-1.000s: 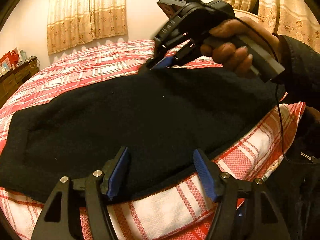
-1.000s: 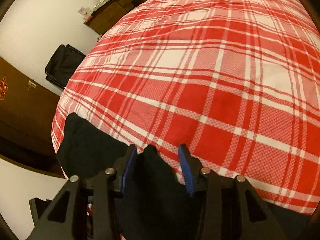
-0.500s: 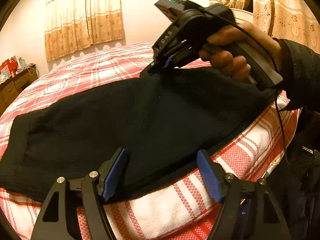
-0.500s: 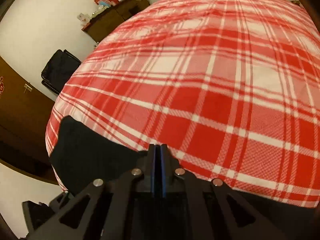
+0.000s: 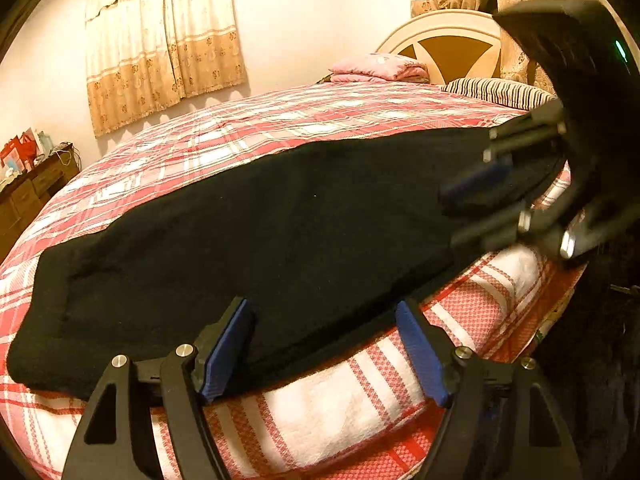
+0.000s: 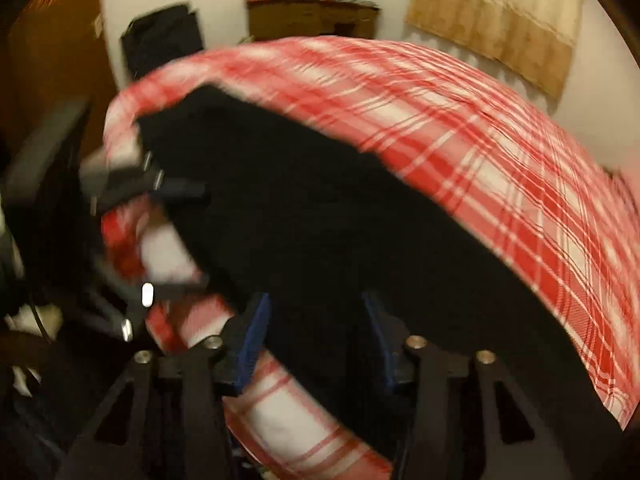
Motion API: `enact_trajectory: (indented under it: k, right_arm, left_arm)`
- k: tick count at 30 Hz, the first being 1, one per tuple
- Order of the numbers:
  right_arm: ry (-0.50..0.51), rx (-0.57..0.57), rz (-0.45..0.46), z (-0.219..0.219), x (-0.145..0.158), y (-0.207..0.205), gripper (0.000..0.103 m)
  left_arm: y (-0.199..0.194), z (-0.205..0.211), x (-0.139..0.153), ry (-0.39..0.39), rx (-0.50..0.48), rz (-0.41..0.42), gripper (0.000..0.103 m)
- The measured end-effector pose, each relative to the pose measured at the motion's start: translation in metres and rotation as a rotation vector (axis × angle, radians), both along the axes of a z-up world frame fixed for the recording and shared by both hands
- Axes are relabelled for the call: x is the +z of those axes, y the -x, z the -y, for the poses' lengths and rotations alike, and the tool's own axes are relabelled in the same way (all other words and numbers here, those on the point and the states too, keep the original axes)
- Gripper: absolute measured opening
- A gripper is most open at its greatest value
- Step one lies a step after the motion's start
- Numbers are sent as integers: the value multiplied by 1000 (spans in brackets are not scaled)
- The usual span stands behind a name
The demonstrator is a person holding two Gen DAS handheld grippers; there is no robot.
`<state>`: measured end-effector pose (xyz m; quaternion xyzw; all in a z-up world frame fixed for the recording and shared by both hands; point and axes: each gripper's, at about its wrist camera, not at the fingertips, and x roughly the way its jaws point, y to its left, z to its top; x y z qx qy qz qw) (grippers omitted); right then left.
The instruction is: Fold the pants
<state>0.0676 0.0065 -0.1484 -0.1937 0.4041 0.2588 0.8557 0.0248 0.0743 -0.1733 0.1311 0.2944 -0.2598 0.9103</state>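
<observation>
Right now I am looking along my left gripper (image 5: 324, 352), and its blue-padded fingers (image 5: 226, 350) are standing wide apart, closed on nothing. The black pants (image 5: 260, 232) are lying flat across the red and white plaid bedspread (image 5: 240, 128), stretching from about 9 o'clock to 3 o'clock in the left wrist view, with their near edge passing between my left fingers at 6 o'clock.

My right gripper (image 5: 472, 208) is coming into that view blurred at 3 o'clock, over the right end of the pants. In its own view, the right gripper (image 6: 316, 336) is showing its two blue pads (image 6: 252, 340) parted, with dark cloth lying between them; I cannot tell whether the cloth is touching the pads, as the whole frame is smeared.

At 12 o'clock in the left view a folded pink blanket (image 5: 380, 68) is sitting by the headboard (image 5: 448, 48), and a striped pillow (image 5: 496, 92) is lying at 1 o'clock. Curtains (image 5: 160, 40) are hanging at 11 o'clock, and a wooden dresser (image 5: 32, 184) is standing at 9 o'clock.
</observation>
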Motion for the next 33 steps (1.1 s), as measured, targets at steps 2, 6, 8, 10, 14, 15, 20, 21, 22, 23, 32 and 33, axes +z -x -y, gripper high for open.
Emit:
enact_trajectory:
  k: [2, 6, 8, 10, 14, 15, 20, 21, 22, 23, 32, 33]
  right_arm:
    - [17, 6, -1, -9, -9, 2, 44]
    - [22, 27, 38, -18, -10, 0, 38]
    - [51, 15, 50, -23, -14, -5, 37]
    - [47, 19, 38, -21, -17, -8, 37]
    - [81, 49, 68, -24, -22, 6, 38]
    - [95, 52, 80, -25, -24, 6, 34]
    - [50, 25, 76, -24, -19, 5, 11]
    - [52, 27, 75, -25, -19, 6, 10]
    - [57, 29, 78, -26, -19, 8, 10]
    - [60, 32, 79, -27, -20, 10, 10]
    - [61, 44, 70, -30, -16, 24, 7]
    - [61, 45, 69, -30, -16, 26, 7]
  left_arm:
    - [1, -3, 2, -6, 15, -2, 76]
    - [-8, -15, 5, 19, 52, -15, 76]
    - [-13, -19, 2, 28, 67, -30, 76]
    - [-15, -19, 1, 29, 65, -26, 76]
    - [-17, -15, -1, 11, 80, -24, 78]
    - [-16, -14, -1, 8, 79, -24, 78]
    - [-19, -14, 2, 9, 81, -42, 78]
    - [-19, -14, 1, 7, 80, -44, 78]
    - [-19, -14, 1, 4, 81, -44, 78]
    - [-19, -14, 2, 2, 81, -44, 78]
    - [-23, -15, 12, 51, 46, -88, 78]
    - [-22, -15, 12, 54, 40, -88, 78]
